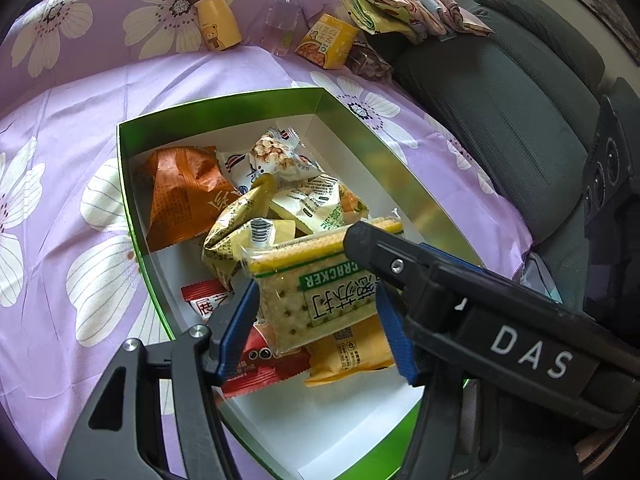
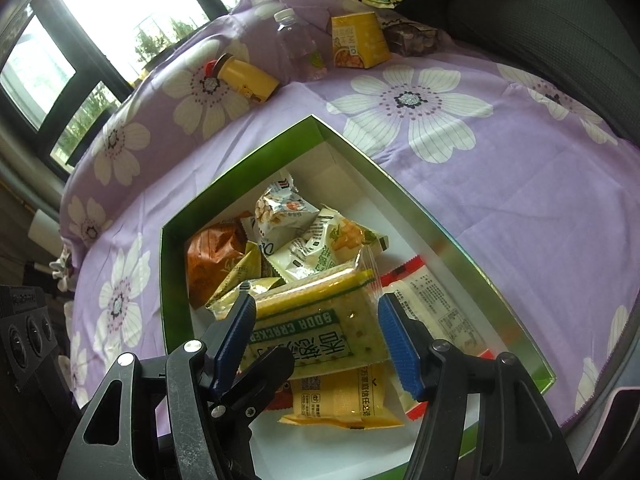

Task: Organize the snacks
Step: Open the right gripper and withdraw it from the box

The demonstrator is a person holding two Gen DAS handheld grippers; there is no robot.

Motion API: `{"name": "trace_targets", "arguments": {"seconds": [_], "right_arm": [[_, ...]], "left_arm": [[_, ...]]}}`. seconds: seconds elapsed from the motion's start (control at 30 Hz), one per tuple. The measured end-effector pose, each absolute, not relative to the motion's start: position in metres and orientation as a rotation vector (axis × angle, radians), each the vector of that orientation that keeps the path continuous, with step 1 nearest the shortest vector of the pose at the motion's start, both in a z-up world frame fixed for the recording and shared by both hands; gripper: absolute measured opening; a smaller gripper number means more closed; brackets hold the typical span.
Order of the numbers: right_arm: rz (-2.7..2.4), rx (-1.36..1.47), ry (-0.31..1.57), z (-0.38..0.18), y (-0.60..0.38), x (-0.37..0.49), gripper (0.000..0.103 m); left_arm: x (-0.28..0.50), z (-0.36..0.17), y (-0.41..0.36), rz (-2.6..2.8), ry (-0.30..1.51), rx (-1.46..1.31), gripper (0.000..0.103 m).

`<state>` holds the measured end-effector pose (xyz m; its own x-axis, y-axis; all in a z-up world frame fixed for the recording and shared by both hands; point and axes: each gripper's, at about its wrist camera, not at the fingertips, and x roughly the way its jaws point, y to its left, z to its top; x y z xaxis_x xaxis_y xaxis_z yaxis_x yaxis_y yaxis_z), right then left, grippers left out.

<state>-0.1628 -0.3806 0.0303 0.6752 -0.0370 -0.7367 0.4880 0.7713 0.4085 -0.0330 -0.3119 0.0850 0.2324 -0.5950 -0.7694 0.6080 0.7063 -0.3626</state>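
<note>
A soda cracker pack (image 1: 316,296) in clear wrap with a green label hangs just over the open green box (image 1: 224,100). My left gripper (image 1: 316,316) is shut on it, blue pads pressing both long edges. The right gripper's black finger (image 1: 400,256) lies across the pack's far right corner. In the right wrist view the right gripper (image 2: 316,320) is shut on the same cracker pack (image 2: 320,320), and the left gripper's finger (image 2: 268,364) shows under its near left corner. The box (image 2: 240,164) holds several snack packets, among them an orange packet (image 1: 180,196) and a yellow packet (image 1: 352,356).
The box sits on a purple flowered cloth (image 1: 60,160). Behind it stand a yellow bottle (image 1: 218,20), a water bottle (image 1: 282,16) and a yellow carton (image 1: 326,42). A dark padded chair (image 1: 520,100) is to the right, folded cloths (image 1: 380,4) at the back. Windows (image 2: 100,20) lie left.
</note>
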Motion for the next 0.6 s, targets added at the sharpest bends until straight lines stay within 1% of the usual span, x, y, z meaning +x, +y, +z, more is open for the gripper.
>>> {"name": "trace_targets", "arguments": {"seconds": [0.1, 0.27, 0.33, 0.4, 0.43, 0.5, 0.6], "right_arm": [[-0.310, 0.620, 0.778, 0.033, -0.377, -0.163, 0.065], [-0.314, 0.584, 0.751, 0.044, -0.367, -0.166, 0.065], [-0.315, 0.575, 0.736, 0.049, -0.365, -0.168, 0.065], [-0.324, 0.563, 0.716, 0.055, -0.360, -0.171, 0.066], [-0.327, 0.557, 0.704, 0.059, -0.358, -0.173, 0.067], [-0.324, 0.549, 0.674, 0.066, -0.354, -0.177, 0.074], [-0.316, 0.539, 0.638, 0.076, -0.348, -0.182, 0.077]], "left_arm": [[-0.035, 0.088, -0.309, -0.839, 1.053, -0.004, 0.061], [-0.043, 0.103, -0.300, -0.819, 0.989, 0.015, 0.062], [-0.046, 0.111, -0.295, -0.803, 0.957, 0.024, 0.067], [-0.050, 0.118, -0.288, -0.777, 0.919, 0.034, 0.076], [-0.052, 0.121, -0.285, -0.769, 0.896, 0.034, 0.078], [-0.056, 0.128, -0.278, -0.766, 0.857, 0.032, 0.086], [-0.062, 0.138, -0.268, -0.766, 0.818, 0.021, 0.087]]}}
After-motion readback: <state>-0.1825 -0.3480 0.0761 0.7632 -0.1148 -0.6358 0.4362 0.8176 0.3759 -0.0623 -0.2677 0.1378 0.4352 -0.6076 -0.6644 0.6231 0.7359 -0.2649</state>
